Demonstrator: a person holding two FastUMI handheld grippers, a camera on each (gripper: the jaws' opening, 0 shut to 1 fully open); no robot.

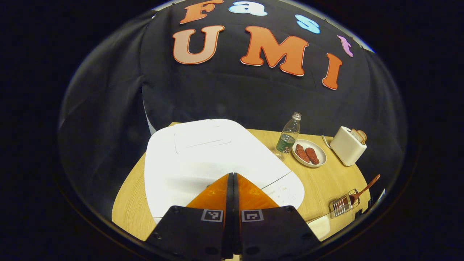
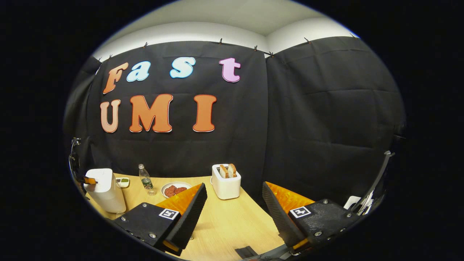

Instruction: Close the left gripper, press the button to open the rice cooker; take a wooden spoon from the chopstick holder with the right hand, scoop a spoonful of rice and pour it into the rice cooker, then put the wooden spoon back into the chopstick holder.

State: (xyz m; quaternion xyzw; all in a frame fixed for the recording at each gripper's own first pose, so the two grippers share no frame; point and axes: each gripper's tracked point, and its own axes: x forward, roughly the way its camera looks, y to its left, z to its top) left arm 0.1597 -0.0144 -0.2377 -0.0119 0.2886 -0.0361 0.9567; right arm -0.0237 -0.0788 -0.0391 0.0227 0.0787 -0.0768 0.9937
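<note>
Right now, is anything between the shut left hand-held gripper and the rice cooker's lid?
Nothing visible. The left hand-held gripper, fingers pressed together, points straight at the closed white rice cooker. The bottle and plate stand off to the side on the table.

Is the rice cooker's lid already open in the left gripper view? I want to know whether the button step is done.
No: the rice cooker has its white lid flat and shut, with the closed left gripper over its front edge.

Far across the wooden table [image 2: 232,221]: a clear bottle [image 1: 289,136], just right of it a white plate [image 1: 319,149] bearing two reddish pieces [image 1: 306,153], farther right a cream toaster [image 1: 348,146] holding toast [image 1: 361,135].
</note>
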